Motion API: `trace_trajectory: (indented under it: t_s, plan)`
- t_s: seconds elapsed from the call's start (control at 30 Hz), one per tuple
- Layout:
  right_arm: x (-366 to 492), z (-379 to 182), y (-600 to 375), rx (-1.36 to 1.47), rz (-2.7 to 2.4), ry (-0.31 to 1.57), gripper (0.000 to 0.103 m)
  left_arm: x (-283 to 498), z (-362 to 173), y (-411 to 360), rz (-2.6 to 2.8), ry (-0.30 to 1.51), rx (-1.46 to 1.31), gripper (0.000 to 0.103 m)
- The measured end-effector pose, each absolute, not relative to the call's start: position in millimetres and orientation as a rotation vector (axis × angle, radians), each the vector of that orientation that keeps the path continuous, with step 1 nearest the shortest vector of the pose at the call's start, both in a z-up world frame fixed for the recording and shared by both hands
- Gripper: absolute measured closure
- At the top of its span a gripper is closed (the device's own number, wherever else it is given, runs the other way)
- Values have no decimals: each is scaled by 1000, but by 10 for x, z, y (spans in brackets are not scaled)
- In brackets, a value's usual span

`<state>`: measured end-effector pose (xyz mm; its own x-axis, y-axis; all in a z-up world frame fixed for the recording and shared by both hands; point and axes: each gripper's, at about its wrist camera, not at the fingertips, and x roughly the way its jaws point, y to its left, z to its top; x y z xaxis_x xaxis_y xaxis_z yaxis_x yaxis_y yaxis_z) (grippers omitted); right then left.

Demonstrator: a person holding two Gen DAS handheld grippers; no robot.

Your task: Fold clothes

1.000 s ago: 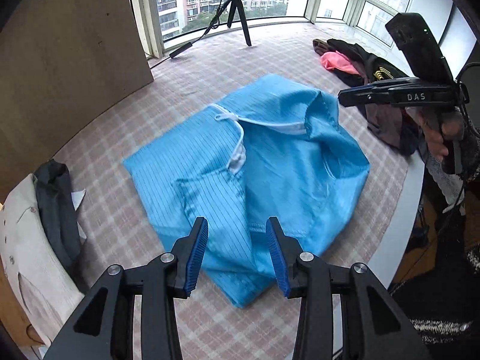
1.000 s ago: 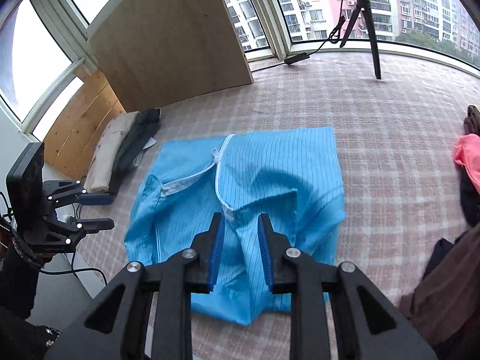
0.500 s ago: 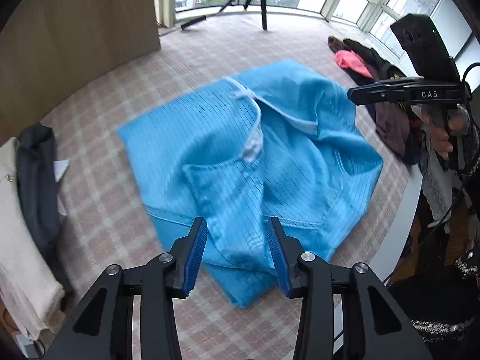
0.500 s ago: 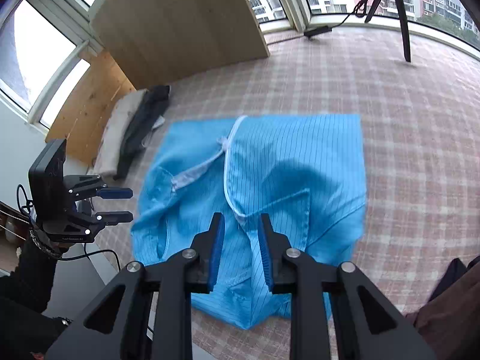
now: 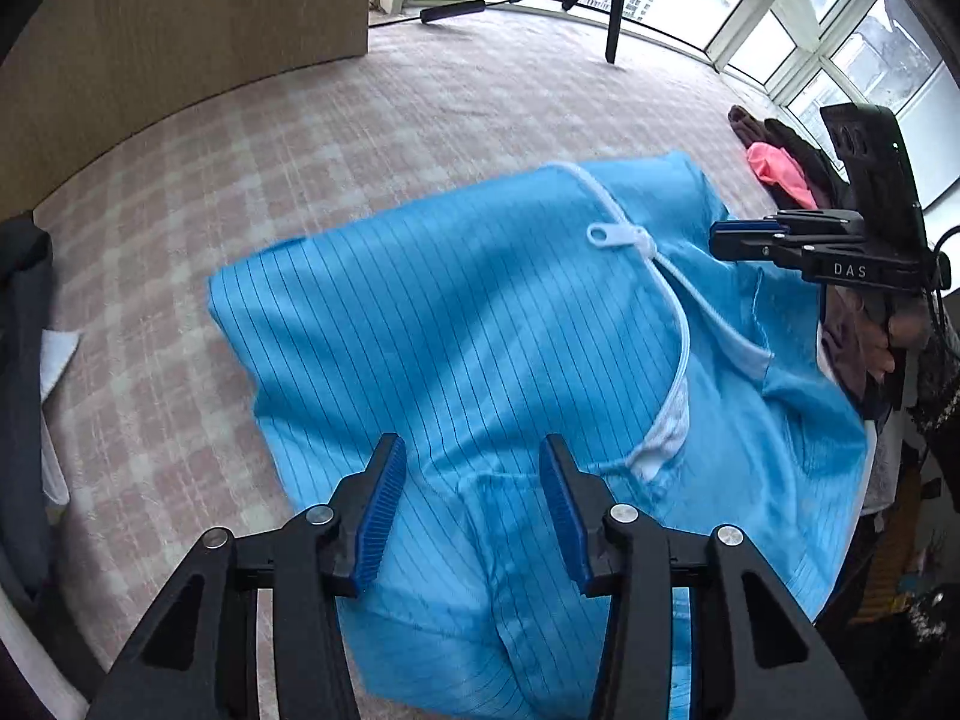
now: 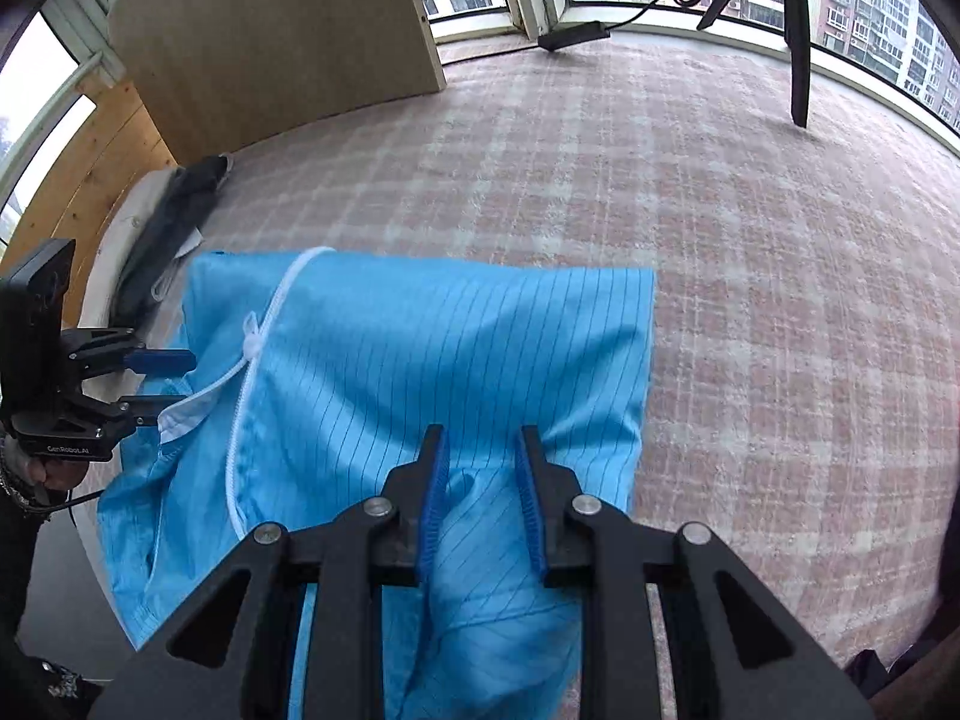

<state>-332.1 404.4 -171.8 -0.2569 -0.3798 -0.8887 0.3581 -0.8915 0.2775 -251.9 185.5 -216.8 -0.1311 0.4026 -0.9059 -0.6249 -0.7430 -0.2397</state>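
Garment (image 5: 480, 324), blue, thin, limp, slippery: we'd pinch hems beside the zipper (image 5: 618, 237); left gripper (image 5: 474, 510) and right gripper (image 6: 483, 495) jaws parted, empty.

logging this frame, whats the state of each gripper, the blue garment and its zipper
left gripper: open, over the garment's near edge
right gripper: open, cloth bunched between its pads
blue garment: partly folded, rumpled, flat on the plaid cover
zipper: partly undone near the collar
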Motion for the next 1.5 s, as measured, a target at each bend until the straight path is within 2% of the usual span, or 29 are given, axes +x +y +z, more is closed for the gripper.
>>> trace_trajectory:
  t_s: [0.1, 0.2, 0.23, 0.3, 0.4, 0.53, 0.73, 0.77, 0.8, 0.83, 0.87, 0.97, 1.07, 1.13, 1.2, 1.27, 1.43, 1.5]
  plan:
    - [-3275, -1585, 4139, 1571, -2167, -40, 80, -2426, -2059, 1739, 1954, 253, -1490, 59]
    - [-3132, -1154, 4446, 1475, -2253, -182, 78, -2360, -1756, 1486, 2044, 205, -1475, 60]
    - [-3050, -1009, 4570, 1431, -2286, -233, 75, -2326, -1651, 1377, 2072, 169, -1464, 59]
    - [-2938, -1031, 4732, 1428, -2299, -338, 55, -2225, -1497, 1198, 2110, 100, -1443, 58]
    - [-2780, -1125, 4958, 1438, -2304, -496, 54, -2074, -1466, 1018, 2157, 12, -1439, 57]
    - [-2570, -1250, 5260, 1445, -2299, -709, 54, -2005, -1715, 853, 2135, -218, -1507, 57]
    - [-2751, -1605, 4987, 1547, -2132, -807, 54, -2125, -1945, 914, 2137, -286, -1581, 57]
    - [-2736, -1642, 4946, 1551, -2097, -819, 62, -2145, -1965, 946, 2131, -284, -1589, 57]
    - [-2713, -1670, 4914, 1551, -2064, -832, 81, -2150, -1973, 984, 2130, -264, -1597, 57]
    - [-2691, -1698, 4882, 1552, -2031, -845, 85, -2139, -1967, 1022, 2130, -233, -1599, 57]
    - [-2657, -1707, 4892, 1545, -2049, -834, 86, -2115, -1952, 1051, 2131, -204, -1594, 57]
    - [-2550, -1744, 4830, 1706, -2227, -462, 87, -2040, -1911, 1073, 2135, -138, -1587, 57]
    - [-2409, -1458, 4779, 1635, -2309, -311, 86, -2019, -1839, 1035, 2165, -105, -1575, 57]
    - [-2378, -1171, 4726, 1501, -2370, -274, 83, -2045, -1763, 1050, 2180, -76, -1539, 57]
    - [-2434, -957, 4639, 1372, -2422, -247, 70, -2080, -1701, 1140, 2188, -33, -1495, 57]
    - [-2586, -904, 4505, 1317, -2450, -205, 66, -2138, -1680, 1267, 2171, -10, -1462, 57]
    - [-2942, -1344, 4387, 1442, -2336, -291, 66, -2261, -1951, 1520, 2065, 11, -1512, 57]
    - [-2934, -1602, 4337, 1551, -2288, -236, 66, -2199, -2109, 1506, 2026, 20, -1556, 57]
